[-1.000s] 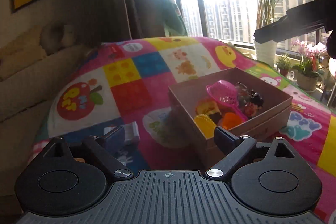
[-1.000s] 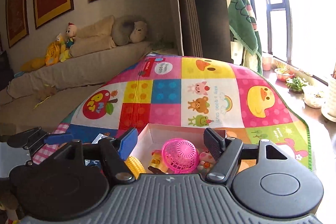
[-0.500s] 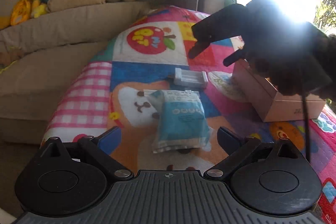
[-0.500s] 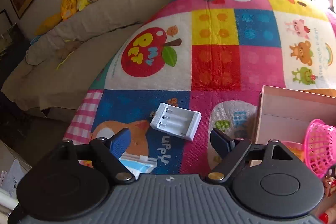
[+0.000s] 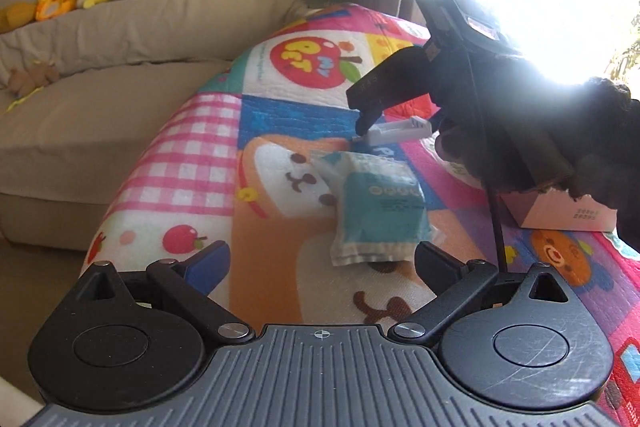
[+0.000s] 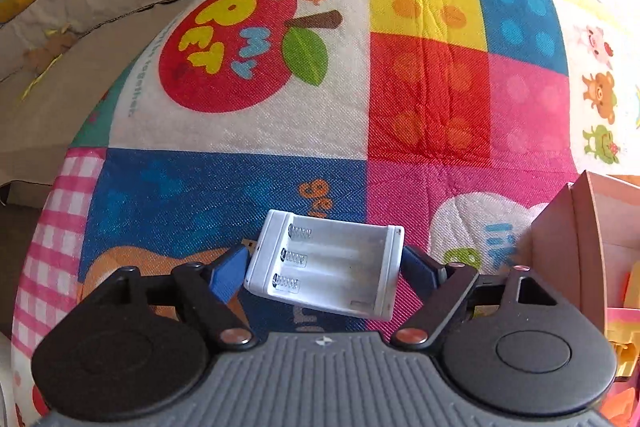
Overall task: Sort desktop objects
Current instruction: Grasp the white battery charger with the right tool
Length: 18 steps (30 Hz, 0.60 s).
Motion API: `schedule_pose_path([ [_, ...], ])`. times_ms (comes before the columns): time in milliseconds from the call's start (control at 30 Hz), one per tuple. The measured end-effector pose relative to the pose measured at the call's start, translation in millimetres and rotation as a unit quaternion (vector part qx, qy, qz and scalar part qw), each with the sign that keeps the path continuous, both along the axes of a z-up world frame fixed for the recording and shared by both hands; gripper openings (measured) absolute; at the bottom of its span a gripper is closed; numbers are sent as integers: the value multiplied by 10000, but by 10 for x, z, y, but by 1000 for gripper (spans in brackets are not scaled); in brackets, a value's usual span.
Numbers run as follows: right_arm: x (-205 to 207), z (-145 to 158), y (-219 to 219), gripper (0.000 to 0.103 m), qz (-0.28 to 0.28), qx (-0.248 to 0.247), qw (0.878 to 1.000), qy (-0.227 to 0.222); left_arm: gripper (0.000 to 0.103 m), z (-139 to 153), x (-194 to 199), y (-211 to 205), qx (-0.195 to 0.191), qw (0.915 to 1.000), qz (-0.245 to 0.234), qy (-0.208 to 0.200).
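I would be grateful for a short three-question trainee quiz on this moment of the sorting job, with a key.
1. True or false: the white plastic battery holder lies between the right gripper's jaws.
2. What lies just ahead of the left gripper: A. teal and white soft packet, B. pink basket, C. spoon?
3. Fill in: the holder has ___ spring slots.

Key: 1 true; 2 A; 3 three.
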State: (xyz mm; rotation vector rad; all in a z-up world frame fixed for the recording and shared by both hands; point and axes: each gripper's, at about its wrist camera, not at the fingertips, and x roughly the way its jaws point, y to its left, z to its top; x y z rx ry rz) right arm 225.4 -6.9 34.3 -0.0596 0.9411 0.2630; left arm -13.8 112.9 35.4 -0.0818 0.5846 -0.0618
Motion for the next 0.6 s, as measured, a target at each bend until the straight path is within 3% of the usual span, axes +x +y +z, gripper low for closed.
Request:
schedule_pose_path([
  [33,-77,50,-30,82,88,-28,9999,-116,101,3,1,-30,-7,10000,-50,6],
  [67,-159,107,-72,73,159,-30,9996,-223,101,9,1,-67,3,9999,-101,11],
  [133,-292,247,-170,37,359,-15,9989,-301,102,20,2,-144,44,9998,-193,20],
  [333,-736,568,-589,35,754,262,9952,-566,102,41,53,-395,169,9990,-409,99],
  [467,-786,597,-815,36,627,444,9959,-467,103,103,50,-510,358,9984,-438,24],
  [500,-767,585,-853,38,623,511,9957,-449,103,110,48,-519,407,9983,-423,21],
  [567,-737,533,-876,64,726,597,9949,-375,103,97,57,-512,473,9982,-347,82],
  [600,-728,508,-857,66,757,577,9948,-374,103,80,70,-497,486,9982,-310,133],
])
